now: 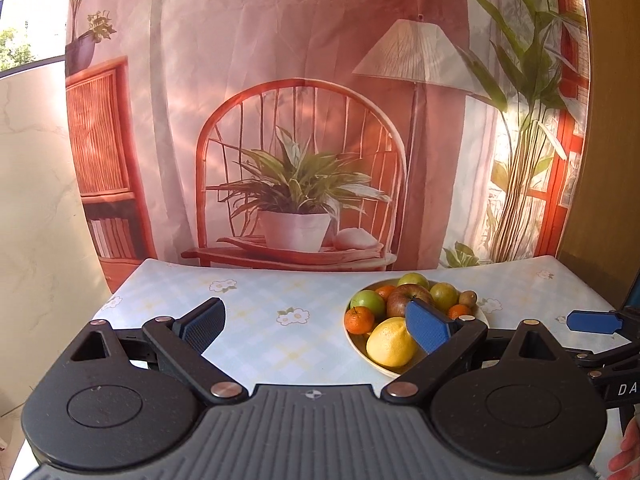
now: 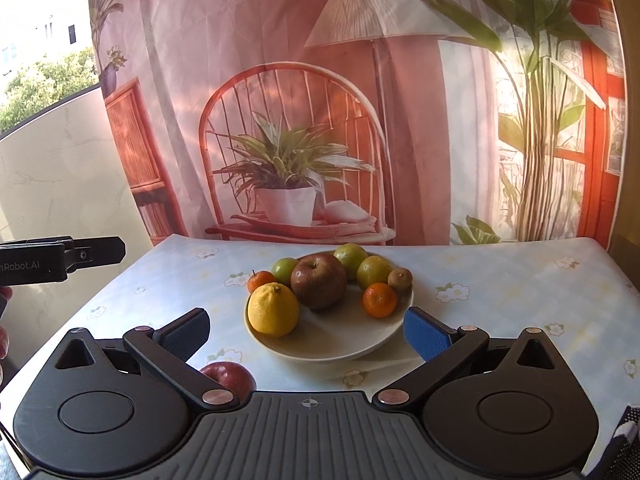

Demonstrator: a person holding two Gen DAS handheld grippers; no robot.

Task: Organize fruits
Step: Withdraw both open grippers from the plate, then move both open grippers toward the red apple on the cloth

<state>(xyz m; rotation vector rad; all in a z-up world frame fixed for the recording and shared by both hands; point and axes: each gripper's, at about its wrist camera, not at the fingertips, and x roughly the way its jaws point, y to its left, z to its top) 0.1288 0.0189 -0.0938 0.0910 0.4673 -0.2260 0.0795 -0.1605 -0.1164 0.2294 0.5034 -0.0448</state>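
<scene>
From the left wrist camera I see my left gripper (image 1: 316, 326) with its blue-padded fingers spread wide and nothing between them, held above the table with the pale blue checked, flower-printed cloth (image 1: 256, 308). The shallow cream ceramic bowl of fruit (image 1: 362, 350) sits ahead and to the right, partly behind my right-hand finger pad (image 1: 428, 330). In it I make out a large yellow lemon (image 1: 390, 342) at the near rim, a small orange mandarin (image 1: 359, 319) just left of it, a round green fruit (image 1: 368, 301) behind that, and a big red-brown apple (image 1: 402, 298) in the middle. More green fruits, another mandarin and a small brown kiwi lie at the back. At the far right edge a blue pad of the right gripper (image 1: 594, 322) pokes in. A printed fabric backdrop showing a chair, plant and lamp (image 1: 304, 140) hangs behind the table.

From the right wrist camera, my right gripper (image 2: 308, 332) is likewise released, fingers wide apart and empty, with the bowl (image 2: 340, 340) straight ahead between them. The lemon (image 2: 273, 310) sits at the front left, the red-brown apple (image 2: 318, 280) in the middle, a mandarin (image 2: 380, 300) to the right with the kiwi (image 2: 400, 279) just behind it. A shiny red apple (image 2: 230, 378) rests on the cloth outside the bowl, near me and partly hidden by the gripper's left linkage. The left gripper's black body (image 2: 60, 262) shows at the left edge.
</scene>
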